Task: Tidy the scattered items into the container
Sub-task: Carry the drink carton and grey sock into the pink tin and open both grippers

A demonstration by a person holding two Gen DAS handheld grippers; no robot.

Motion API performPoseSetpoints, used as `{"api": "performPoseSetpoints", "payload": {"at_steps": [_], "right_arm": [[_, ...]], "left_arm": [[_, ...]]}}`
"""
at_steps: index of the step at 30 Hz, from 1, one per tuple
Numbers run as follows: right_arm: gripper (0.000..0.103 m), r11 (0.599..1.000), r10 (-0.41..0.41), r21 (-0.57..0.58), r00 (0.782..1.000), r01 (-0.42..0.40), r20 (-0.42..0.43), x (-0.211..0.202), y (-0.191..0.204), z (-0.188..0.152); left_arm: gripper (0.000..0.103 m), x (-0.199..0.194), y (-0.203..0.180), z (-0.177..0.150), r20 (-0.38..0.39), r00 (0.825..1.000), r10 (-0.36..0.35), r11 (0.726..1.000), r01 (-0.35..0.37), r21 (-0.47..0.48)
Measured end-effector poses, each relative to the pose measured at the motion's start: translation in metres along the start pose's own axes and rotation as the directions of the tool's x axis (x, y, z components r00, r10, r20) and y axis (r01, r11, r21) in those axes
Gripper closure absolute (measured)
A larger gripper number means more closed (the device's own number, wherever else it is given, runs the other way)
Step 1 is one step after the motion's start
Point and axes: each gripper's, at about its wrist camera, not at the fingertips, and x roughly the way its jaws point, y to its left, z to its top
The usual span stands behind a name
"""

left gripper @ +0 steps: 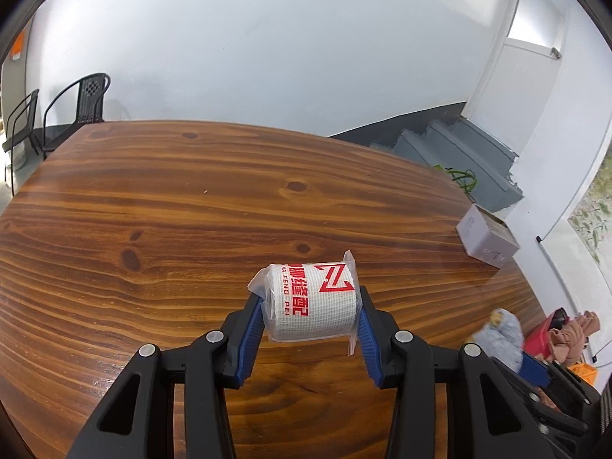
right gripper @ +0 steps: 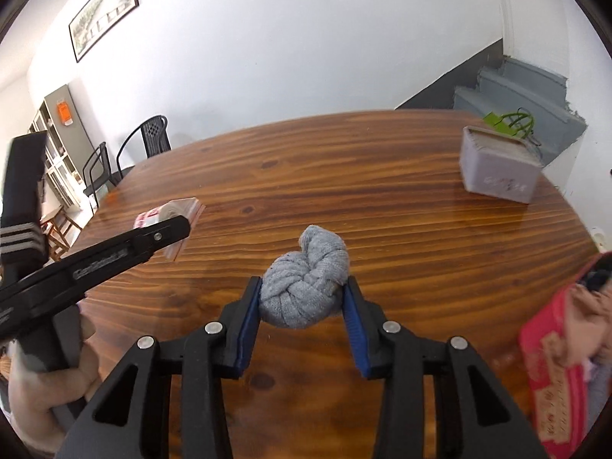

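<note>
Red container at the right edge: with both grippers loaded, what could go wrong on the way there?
1. The left gripper pinches the wrapped tape roll through loose, slick plastic; it might slip.
2. The red container already holds a tan cloth, so the grey sock ball in the right gripper may perch on top.
3. Both grippers heading right could collide.

Surface [left gripper: 191, 206]: glossy varnished wood. Roll [left gripper: 311, 300]: white mesh cloth in clear plastic film. Sock ball [right gripper: 306, 287]: grey knit, matt. Jaws: ribbed blue pads.

"NA FENG" on wrapped roll [left gripper: 311, 300]
</note>
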Motion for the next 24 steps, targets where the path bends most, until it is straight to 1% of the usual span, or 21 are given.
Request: {"api": "performPoseSetpoints", "payload": {"at_steps": [3,7,9,13,17,19,21,23,24], "right_arm": [[0.059,1.000,-0.007,0.009,0.999,0.007,0.045,-0.037,-0.014,-0.007],[0.058,0.997,-0.072,0.037,0.989,0.068,0.127,-0.097,-0.044,-0.018],[0.058,0.993,-0.108,0.072,0.980,0.097,0.168,-0.129,-0.065,-0.025],[0.058,0.977,-0.187,0.141,0.955,0.158,0.229,-0.178,-0.104,-0.038],[0.058,0.956,-0.262,0.201,0.932,0.215,0.249,-0.218,-0.145,-0.057],[0.058,0.944,-0.291,0.235,0.923,0.233,0.252,-0.232,-0.164,-0.066],[0.058,0.932,-0.304,0.279,0.918,0.231,0.254,-0.242,-0.181,-0.076],[0.058,0.921,-0.313,0.318,0.915,0.226,0.253,-0.252,-0.198,-0.085],[0.058,0.916,-0.316,0.333,0.915,0.225,0.252,-0.255,-0.206,-0.091]], "left_arm": [[0.056,-0.011,-0.019,0.000,0.016,0.999,-0.039,0.999,0.039,0.031],[0.056,-0.026,-0.052,-0.005,0.023,0.994,-0.109,0.990,0.106,0.090],[0.056,-0.033,-0.073,-0.011,0.017,0.988,-0.151,0.981,0.147,0.125],[0.056,-0.044,-0.122,-0.033,-0.026,0.970,-0.240,0.949,0.240,0.203],[0.056,-0.055,-0.175,-0.056,-0.076,0.941,-0.331,0.900,0.339,0.272],[0.056,-0.060,-0.200,-0.064,-0.101,0.922,-0.374,0.873,0.386,0.297],[0.056,-0.062,-0.226,-0.071,-0.132,0.897,-0.421,0.842,0.441,0.310],[0.056,-0.060,-0.251,-0.076,-0.164,0.877,-0.451,0.815,0.480,0.324],[0.056,-0.059,-0.262,-0.076,-0.177,0.872,-0.456,0.805,0.489,0.334]]}}
